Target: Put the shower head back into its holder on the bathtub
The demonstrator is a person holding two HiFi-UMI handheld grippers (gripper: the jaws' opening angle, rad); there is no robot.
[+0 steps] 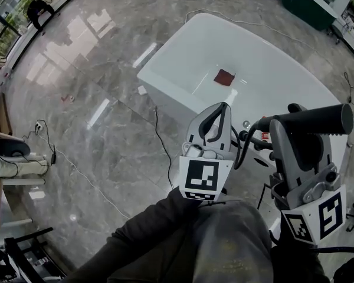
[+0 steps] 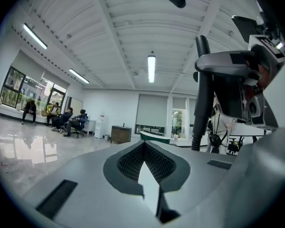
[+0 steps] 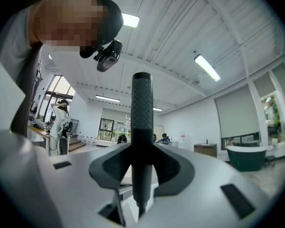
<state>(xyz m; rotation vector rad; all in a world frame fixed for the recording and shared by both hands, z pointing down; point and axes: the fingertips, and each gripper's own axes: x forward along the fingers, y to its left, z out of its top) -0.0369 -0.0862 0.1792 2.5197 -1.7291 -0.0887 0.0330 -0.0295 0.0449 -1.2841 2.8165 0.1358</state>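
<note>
My right gripper is clamped on the black ribbed shower head handle, which lies crosswise at four o'clock in the head view, over the near end of the white oval bathtub. My left gripper has its jaws pressed together on nothing and sits just beside it, toward five o'clock.

No legible text or labels.
</note>
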